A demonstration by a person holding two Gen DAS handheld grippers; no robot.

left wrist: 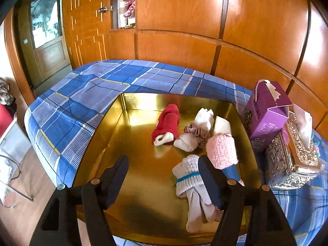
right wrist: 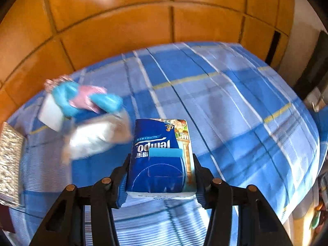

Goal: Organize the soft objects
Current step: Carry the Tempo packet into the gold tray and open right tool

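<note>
Lying in the gold tray (left wrist: 131,102), rolled socks (left wrist: 166,123); left tool (left wrist: 164,176) released, right tool (right wrist: 161,176) grasping tissue pack (right wrist: 162,153)

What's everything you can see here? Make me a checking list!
Surface: blue plaid cloth, wrinkled.
Job's things: gold tray holds red sock, pink sock, white socks, scrunchie.
Clutter: purple box, ornate tissue box; blurred blue-pink bundle.
Grippers: left gripper open, empty; right gripper clamps tissue pack.
Cables: nothing seen.
Surroundings: wooden panels, door.
</note>
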